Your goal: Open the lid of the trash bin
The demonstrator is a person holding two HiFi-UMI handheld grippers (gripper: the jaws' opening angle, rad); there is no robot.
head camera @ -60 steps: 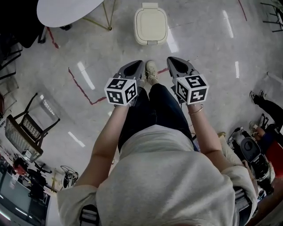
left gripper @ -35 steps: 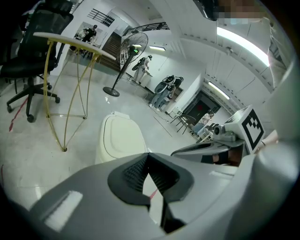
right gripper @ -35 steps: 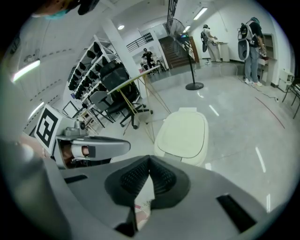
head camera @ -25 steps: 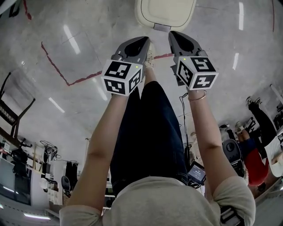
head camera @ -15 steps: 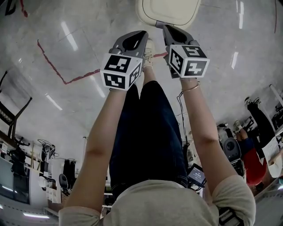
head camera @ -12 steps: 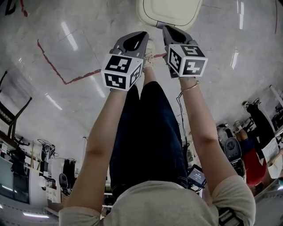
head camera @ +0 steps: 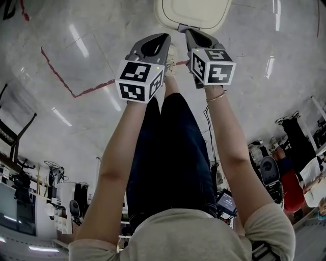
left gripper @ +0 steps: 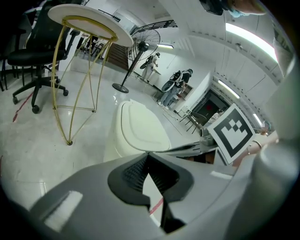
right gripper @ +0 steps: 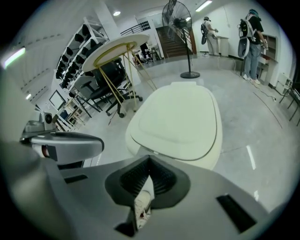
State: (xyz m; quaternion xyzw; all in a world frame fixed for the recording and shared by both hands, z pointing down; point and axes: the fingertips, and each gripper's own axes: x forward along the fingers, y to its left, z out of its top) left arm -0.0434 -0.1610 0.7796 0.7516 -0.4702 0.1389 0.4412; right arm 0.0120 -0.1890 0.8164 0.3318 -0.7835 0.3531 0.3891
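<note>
A cream trash bin (head camera: 193, 12) with its lid down stands on the floor at the top of the head view. My right gripper (head camera: 187, 32) is shut on nothing, and its tip is at the bin's near edge. In the right gripper view the lid (right gripper: 180, 119) lies flat just beyond my right gripper (right gripper: 150, 160). My left gripper (head camera: 163, 37) is also shut and empty, held a little left of the bin and short of it. The left gripper view has the bin (left gripper: 140, 129) ahead of my left gripper (left gripper: 149, 157), with the right gripper's marker cube (left gripper: 232, 133) beside it.
A round white table (left gripper: 84, 23) on thin gold legs stands left of the bin, with an office chair (left gripper: 28, 56) behind it. A standing fan (right gripper: 180, 18) and people are further back. Red tape lines (head camera: 66, 76) cross the floor. The person's shoe (head camera: 170, 56) is between the grippers.
The person has stepped up to the bin, which now fills the top of the head view. The right gripper has moved forward to the bin's near edge. Both stay shut.
</note>
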